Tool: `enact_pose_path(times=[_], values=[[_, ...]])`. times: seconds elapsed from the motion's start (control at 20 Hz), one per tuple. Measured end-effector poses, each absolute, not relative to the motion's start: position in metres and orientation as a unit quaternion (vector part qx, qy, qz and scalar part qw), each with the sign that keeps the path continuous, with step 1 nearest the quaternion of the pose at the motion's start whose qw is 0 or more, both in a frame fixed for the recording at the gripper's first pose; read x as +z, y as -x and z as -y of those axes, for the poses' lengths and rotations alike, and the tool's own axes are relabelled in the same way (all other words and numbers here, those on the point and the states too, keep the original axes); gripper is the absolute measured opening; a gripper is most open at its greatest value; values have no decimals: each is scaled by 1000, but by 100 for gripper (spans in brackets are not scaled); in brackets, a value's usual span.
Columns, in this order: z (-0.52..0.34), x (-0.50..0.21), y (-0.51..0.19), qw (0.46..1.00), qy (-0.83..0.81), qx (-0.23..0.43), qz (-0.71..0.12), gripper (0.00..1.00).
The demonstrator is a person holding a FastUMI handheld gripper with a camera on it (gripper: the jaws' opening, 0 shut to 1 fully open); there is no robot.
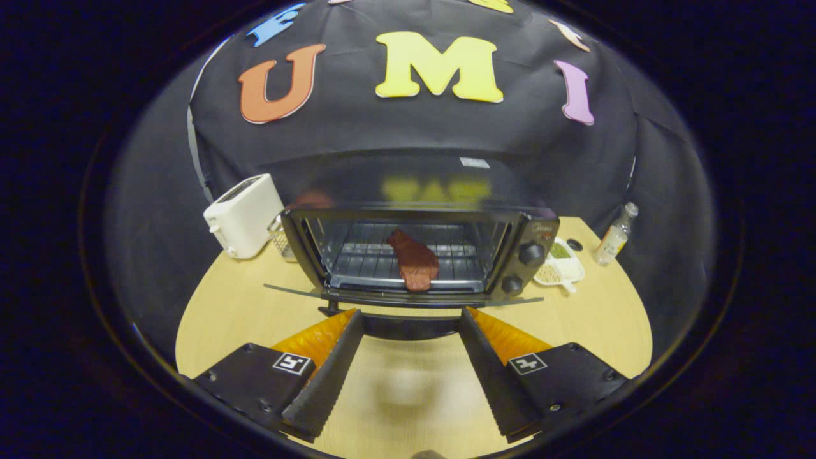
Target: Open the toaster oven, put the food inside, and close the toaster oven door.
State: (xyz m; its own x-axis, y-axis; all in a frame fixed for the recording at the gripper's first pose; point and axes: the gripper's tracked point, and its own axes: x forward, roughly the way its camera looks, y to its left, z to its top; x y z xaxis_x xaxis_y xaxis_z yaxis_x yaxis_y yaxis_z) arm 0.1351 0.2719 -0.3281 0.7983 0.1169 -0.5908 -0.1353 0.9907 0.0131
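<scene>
With its fingers spread wide apart and nothing between them, the gripper sits just in front of the toaster oven, whose door hangs down flat and open. Its fingertips flank the door's dark handle; whether they touch it I cannot tell. Beyond, the food, a reddish-brown slab, lies on the rack inside.

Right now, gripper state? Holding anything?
Gripper: open, holding nothing; its fingers straddle the handle of the lowered toaster oven door.
</scene>
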Motion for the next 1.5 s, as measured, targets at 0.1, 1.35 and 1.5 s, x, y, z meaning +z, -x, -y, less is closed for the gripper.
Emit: enact_pose_path(times=[0.1, 1.35, 1.5], values=[[-274, -314, -153, 953, 10, 65, -295, 98], [-161, -141, -112, 988, -13, 50, -145, 98], [-102, -71, -81, 996, -22, 40, -82, 98]])
